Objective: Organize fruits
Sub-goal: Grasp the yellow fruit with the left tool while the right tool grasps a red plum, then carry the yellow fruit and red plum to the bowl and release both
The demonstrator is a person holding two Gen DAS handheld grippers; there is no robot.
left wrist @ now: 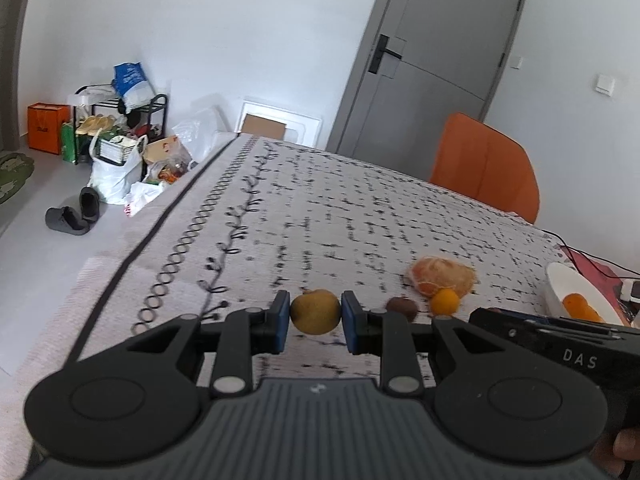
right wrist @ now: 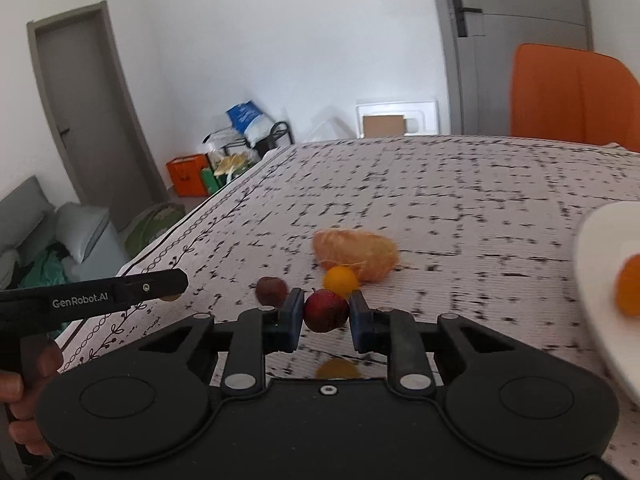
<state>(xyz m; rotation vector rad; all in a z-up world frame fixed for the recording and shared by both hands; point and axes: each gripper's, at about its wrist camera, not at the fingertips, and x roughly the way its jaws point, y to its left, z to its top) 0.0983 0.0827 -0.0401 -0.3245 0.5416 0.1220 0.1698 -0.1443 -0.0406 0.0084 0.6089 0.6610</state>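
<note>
My left gripper [left wrist: 315, 307] is shut on a yellow-brown round fruit [left wrist: 315, 316], held just above the patterned tablecloth [left wrist: 304, 216]. My right gripper [right wrist: 326, 307] is shut on a dark red fruit [right wrist: 326, 314]. Beyond it lie a brown fruit [right wrist: 271, 291], a small orange fruit [right wrist: 341, 281] and a peeled citrus [right wrist: 356, 255]; the left wrist view shows these three to the right of the left gripper. A white bowl [right wrist: 592, 248] at the right edge holds an orange fruit [right wrist: 629, 290]. Another orange fruit [right wrist: 337, 368] lies partly hidden under the right gripper.
An orange chair [right wrist: 572, 92] stands at the table's far right side. The table's left edge [left wrist: 160, 216] drops to a floor with bags and slippers [left wrist: 72, 216]. Cables [left wrist: 592, 264] lie behind the bowl. A hand [right wrist: 24, 392] holds the left gripper close on the left.
</note>
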